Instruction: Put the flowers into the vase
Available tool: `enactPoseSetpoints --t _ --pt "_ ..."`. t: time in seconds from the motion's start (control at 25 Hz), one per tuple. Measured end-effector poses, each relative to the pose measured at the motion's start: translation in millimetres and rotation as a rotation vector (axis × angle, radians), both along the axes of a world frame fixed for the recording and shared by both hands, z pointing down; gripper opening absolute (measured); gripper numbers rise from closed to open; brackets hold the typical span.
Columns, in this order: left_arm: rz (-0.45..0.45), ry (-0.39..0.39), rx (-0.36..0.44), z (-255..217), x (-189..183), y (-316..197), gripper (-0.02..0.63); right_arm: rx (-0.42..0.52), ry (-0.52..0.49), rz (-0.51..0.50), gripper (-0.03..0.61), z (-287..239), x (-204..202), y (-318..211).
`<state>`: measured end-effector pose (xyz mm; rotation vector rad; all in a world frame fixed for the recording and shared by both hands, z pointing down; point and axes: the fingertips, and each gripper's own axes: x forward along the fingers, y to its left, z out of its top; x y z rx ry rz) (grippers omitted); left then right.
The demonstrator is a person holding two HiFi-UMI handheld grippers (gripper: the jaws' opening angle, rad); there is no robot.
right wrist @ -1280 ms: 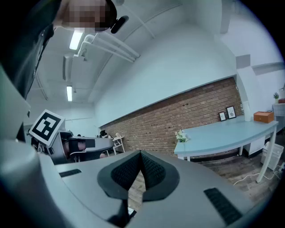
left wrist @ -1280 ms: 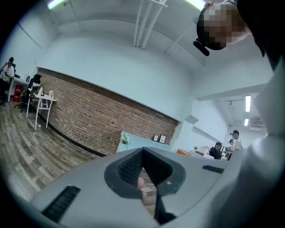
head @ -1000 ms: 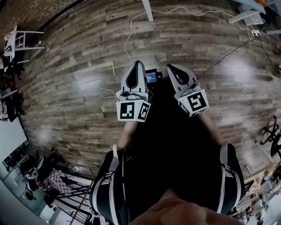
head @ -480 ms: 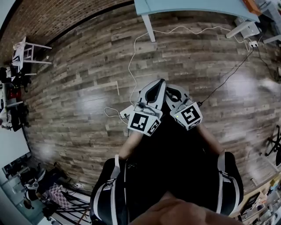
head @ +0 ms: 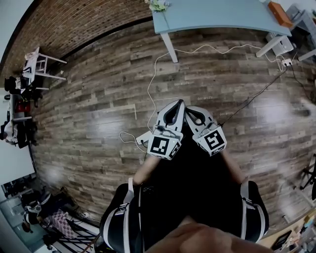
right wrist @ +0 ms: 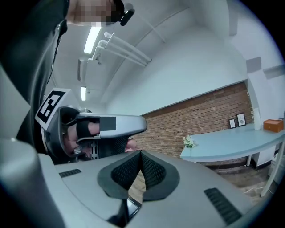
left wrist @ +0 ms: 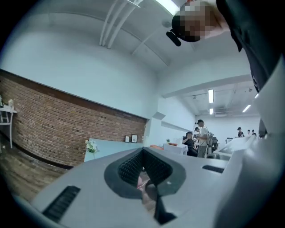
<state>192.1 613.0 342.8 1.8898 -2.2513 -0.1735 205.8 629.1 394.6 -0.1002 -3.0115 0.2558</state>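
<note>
Black-and-white square markers [head: 160,145], a blocky pattern and not lettering, are borne on the cubes of the left gripper [head: 178,104] and the right gripper [head: 191,110], which are held side by side, almost touching, above a glossy brown wood-plank floor [head: 98,99]. In each gripper view the ribbed grey jaws are seen pressed together at their tips, with nothing clamped between them. The small bunch of white flowers with green leaves [head: 158,5] is found well apart from both grippers, at the left end of a long pale-blue table [head: 217,17] on white legs; what it stands in cannot be made out. An orange box [head: 278,7] is set towards the table's other end. A red brick wall [right wrist: 200,116] is seen behind the table, with two small framed pictures [right wrist: 241,119] before it, and a white cable [head: 149,91] is trailed across the floor.
</note>
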Motion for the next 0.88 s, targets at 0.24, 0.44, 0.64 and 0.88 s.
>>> enactPoseSetpoints --t 0.24,0.44,0.64,0.88 --pt "-0.094 0.076 -0.097 34.4 -0.7 7.2 0.044 -0.091 -0.034 -0.033 0.018 7.4 28.2 -21.8" --pt "-0.102 0.054 -0.115 32.3 3.4 -3.9 0.044 -0.077 0.014 -0.03 0.018 17.9 29.0 -30.7" --pt "-0.171 0.074 -0.112 31.7 -19.1 -13.4 0.044 -0.095 0.057 -0.059 0.018 27.0 15.7 -50.1" --pt "-0.242 0.096 -0.057 38.1 -70.3 -13.0 0.044 -0.091 0.076 -0.027 0.018 36.9 -19.8 -71.5"
